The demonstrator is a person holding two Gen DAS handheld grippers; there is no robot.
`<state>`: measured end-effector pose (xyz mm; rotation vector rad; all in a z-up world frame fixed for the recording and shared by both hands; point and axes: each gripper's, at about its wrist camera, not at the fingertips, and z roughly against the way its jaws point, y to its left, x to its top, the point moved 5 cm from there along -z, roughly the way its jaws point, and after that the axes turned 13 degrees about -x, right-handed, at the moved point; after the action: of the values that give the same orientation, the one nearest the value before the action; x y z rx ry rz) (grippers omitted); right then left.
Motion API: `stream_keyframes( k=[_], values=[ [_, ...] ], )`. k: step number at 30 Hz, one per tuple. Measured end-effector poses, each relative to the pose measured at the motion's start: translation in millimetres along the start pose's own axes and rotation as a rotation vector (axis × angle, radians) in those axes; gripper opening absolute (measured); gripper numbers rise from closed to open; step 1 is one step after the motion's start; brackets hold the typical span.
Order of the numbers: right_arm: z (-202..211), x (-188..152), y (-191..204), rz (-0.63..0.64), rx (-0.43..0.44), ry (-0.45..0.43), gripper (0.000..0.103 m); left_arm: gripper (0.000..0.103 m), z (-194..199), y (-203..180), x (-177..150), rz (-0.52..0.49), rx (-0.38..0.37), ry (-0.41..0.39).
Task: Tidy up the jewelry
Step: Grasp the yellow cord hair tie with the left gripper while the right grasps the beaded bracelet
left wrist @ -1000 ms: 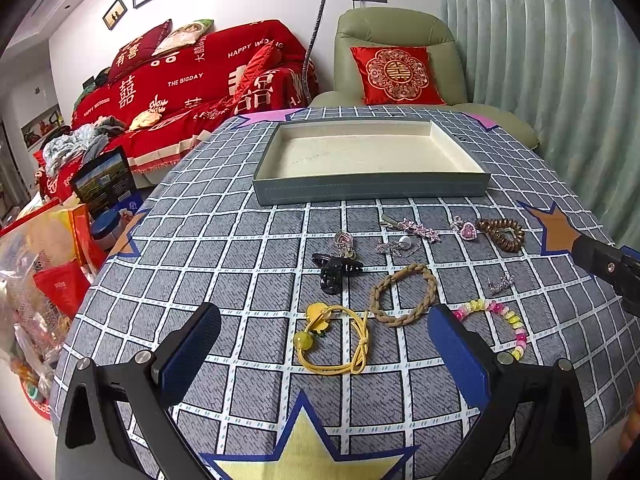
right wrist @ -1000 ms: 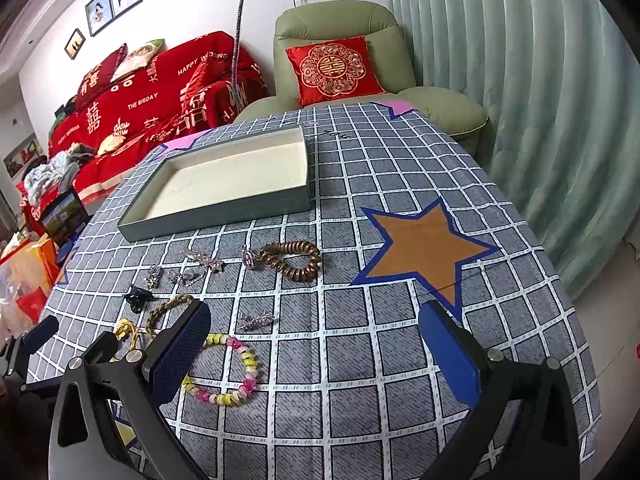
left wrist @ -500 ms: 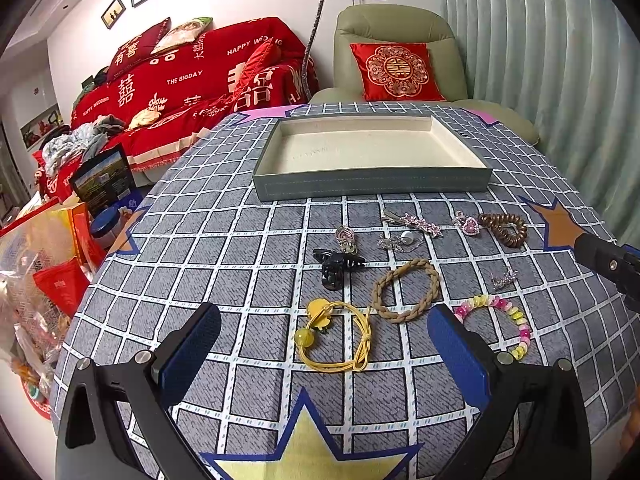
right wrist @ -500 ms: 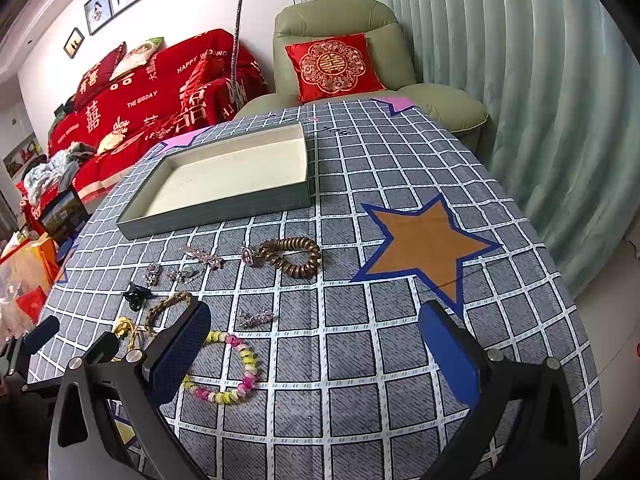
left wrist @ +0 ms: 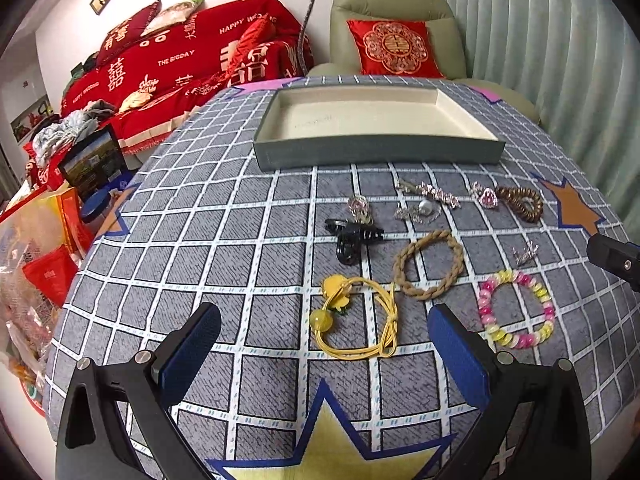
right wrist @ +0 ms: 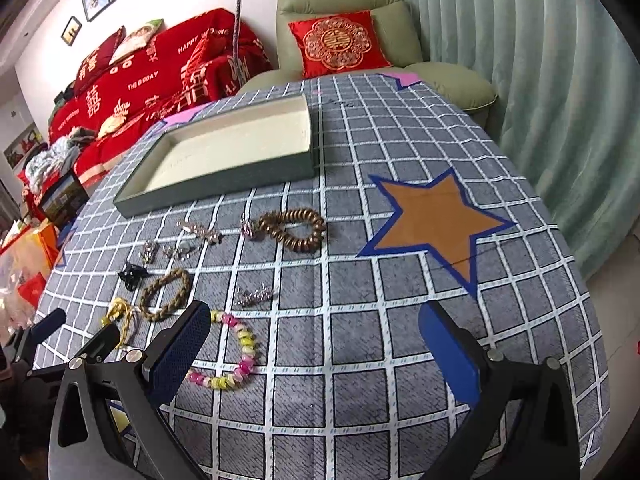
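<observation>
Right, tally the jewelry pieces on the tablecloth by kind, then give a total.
Bracelets and loop bands: 4 (yellow, braided tan, pink-yellow beaded, brown beaded)
Black hair clip: 1
Small sparkly silver or pink pieces: 5
Total: 10

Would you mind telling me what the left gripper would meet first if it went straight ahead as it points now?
Probably the yellow hair tie, lying just ahead between the open left gripper's fingers; depth is uncertain.

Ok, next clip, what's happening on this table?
A person holds two grippers over a grid-patterned tablecloth, both open and empty. The left gripper faces a yellow cord hair tie; the right gripper hovers beside a pink-and-yellow beaded bracelet. The shallow grey tray holds nothing, and every piece of jewelry lies loose on the cloth.
</observation>
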<state>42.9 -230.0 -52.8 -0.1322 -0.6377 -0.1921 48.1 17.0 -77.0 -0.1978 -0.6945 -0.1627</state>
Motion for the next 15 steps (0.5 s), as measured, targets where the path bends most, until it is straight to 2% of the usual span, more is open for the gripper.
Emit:
stream_keyframes(
  k=[15],
  values=[
    [-17, -14, 25, 0.116, -0.028, 0.069, 0.103, 0.103, -19, -6, 0, -0.026, -0.015, 0.050]
  ],
)
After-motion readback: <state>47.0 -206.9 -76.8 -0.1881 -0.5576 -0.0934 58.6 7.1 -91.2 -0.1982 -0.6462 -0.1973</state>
